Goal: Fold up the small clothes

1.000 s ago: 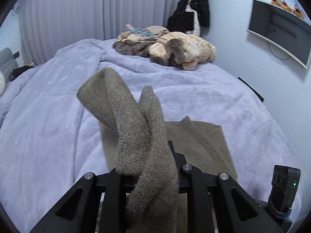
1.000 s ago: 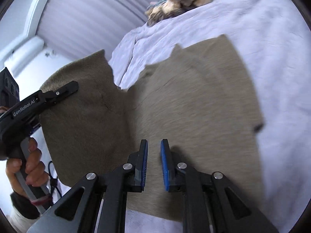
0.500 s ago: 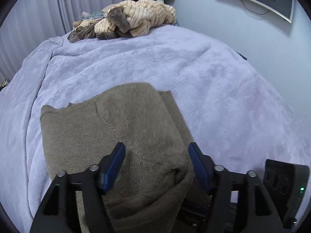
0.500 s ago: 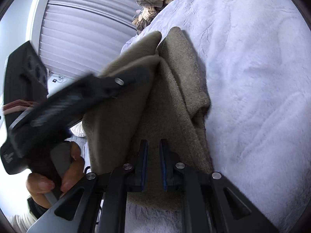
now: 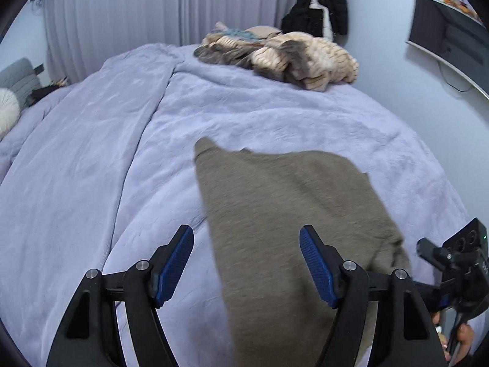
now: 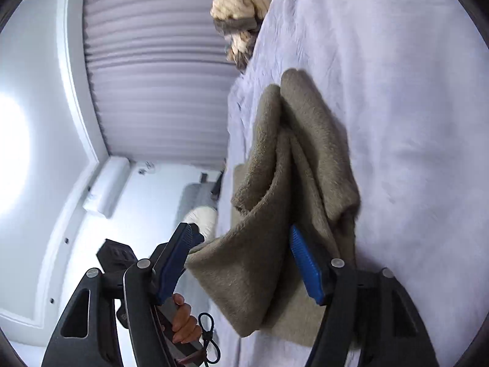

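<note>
An olive-brown knit garment (image 5: 284, 214) lies folded over itself on the lavender bedspread (image 5: 107, 168). My left gripper (image 5: 247, 264) is open and empty, its blue pads wide apart just above the garment's near part. My right gripper (image 6: 244, 261) is open too; the garment's doubled layers (image 6: 287, 202) lie loose between its blue pads. The view is rolled sideways. The right gripper body also shows at the lower right of the left wrist view (image 5: 458, 263).
A pile of cream and grey knitwear (image 5: 284, 55) sits at the bed's far end. A dark coat (image 5: 318, 9) hangs on the wall behind it, and a screen (image 5: 449, 27) is mounted at right. A grey chair with a white cushion (image 5: 15, 91) stands at left.
Both grippers have opened and let go of the garment, which now lies folded on the bed. The left gripper has pulled back from it.
</note>
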Action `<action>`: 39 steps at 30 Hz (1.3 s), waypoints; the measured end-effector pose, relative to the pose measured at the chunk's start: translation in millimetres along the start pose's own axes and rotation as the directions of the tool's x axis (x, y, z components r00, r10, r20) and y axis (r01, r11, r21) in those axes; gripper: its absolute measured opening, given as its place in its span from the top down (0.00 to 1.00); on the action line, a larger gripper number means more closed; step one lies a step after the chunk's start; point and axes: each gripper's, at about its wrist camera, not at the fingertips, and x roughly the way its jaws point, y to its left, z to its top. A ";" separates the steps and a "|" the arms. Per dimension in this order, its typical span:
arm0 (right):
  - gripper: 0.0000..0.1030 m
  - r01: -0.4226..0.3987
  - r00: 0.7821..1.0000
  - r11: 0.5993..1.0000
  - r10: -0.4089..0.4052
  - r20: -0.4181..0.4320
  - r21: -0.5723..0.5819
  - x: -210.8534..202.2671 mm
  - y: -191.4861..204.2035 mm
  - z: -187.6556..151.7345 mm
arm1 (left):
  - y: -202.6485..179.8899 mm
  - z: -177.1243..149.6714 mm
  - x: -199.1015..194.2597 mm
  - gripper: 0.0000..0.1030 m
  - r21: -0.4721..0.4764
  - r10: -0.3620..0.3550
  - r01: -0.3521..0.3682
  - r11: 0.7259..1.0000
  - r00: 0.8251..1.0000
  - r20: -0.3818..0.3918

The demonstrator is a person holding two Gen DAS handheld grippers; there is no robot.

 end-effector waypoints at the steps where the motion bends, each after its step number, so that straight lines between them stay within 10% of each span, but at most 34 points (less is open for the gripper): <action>1: 0.32 0.021 0.999 1.000 -0.022 -0.024 -0.010 5.4 3.6 4.6 | 10.4 -4.7 7.9 0.29 -0.024 0.009 -0.010 1.000 1.000 -0.024; 4: 0.36 0.096 0.993 0.994 -0.098 -0.060 -0.043 34.9 15.4 28.2 | 26.2 -20.0 27.0 0.29 -0.061 0.022 -0.026 0.998 0.997 -0.072; 7: 0.79 0.226 0.968 0.965 -0.238 -0.084 -0.135 58.8 29.7 46.8 | 30.8 -26.6 31.1 0.29 -0.093 0.008 -0.014 0.996 0.998 -0.064; 10: 0.79 0.257 0.962 0.926 -0.271 -0.012 -0.277 50.9 57.2 42.4 | 23.9 -21.7 26.9 0.29 -0.093 -0.036 0.031 0.995 0.998 -0.054; 20: 0.78 0.339 0.940 0.923 -0.339 0.033 -0.182 22.1 5.4 46.2 | 2.2 -38.3 33.0 0.20 -0.045 -0.039 0.036 0.998 0.996 -0.077; 25: 0.67 0.459 0.888 0.854 -0.448 0.100 -0.246 -1.4 29.8 34.2 | 8.1 -38.8 16.0 0.20 -0.001 0.012 -0.013 1.000 0.998 -0.069; 35: 0.67 0.312 0.941 0.803 -0.333 0.053 -0.507 -7.7 131.1 -10.7 | -26.6 -69.3 -1.4 0.20 0.174 0.008 0.009 0.985 0.995 -0.096; 39: 0.40 0.513 0.835 0.658 -0.531 0.144 -0.551 3.7 141.4 -41.2 | -28.1 -81.6 -0.3 0.20 0.168 0.010 0.010 0.986 0.993 -0.118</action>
